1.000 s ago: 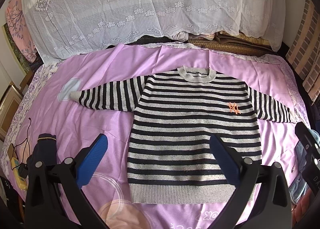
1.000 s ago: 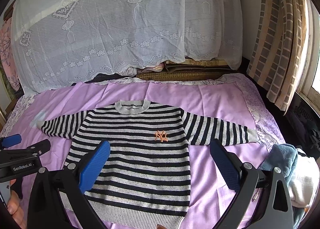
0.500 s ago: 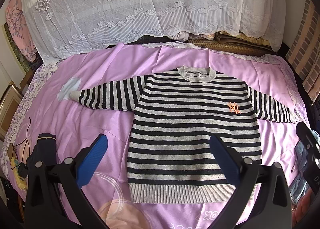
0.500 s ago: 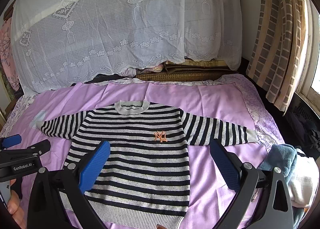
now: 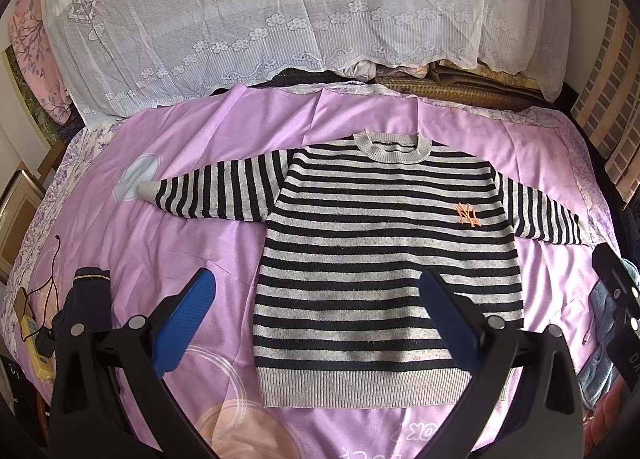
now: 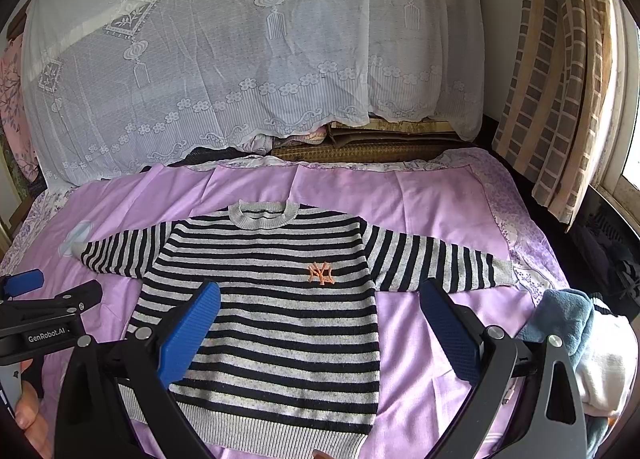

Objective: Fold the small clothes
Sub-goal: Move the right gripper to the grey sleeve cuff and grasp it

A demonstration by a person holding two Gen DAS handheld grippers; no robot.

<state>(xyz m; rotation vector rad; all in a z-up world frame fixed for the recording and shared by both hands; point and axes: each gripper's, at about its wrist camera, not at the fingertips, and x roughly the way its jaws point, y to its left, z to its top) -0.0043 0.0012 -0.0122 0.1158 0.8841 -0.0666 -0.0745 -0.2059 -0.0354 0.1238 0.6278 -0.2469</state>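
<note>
Bed covered with a smooth purple sheet (image 5: 224, 147), faint round prints on it; a white lace cloth (image 5: 280, 11) with flower trim drapes over the stack at the far end, and a brown checked curtain (image 6: 560, 91) hangs on the right. The sweater (image 5: 384, 259) lies flat and face up in the middle of the sheet: knit, black and grey stripes, ribbed grey collar and hem, small orange stitched logo (image 5: 467, 215) on the chest, both sleeves spread straight out to the sides. Left gripper (image 5: 316, 319) hovers above the lower half of the sweater, jaws wide apart, ridged blue pads (image 5: 184, 319), nothing between them. Right gripper (image 6: 320, 331) same: wide, empty, above the hem side, not touching the fabric. Pile of soft clothes (image 6: 576, 339), blue fleece and white, sits at the right edge of the bed just past the sleeve cuff. Dark folded item (image 5: 86, 299) plus a cable and yellow plug block (image 5: 30, 333) at the left edge, well apart from the sweater.
</note>
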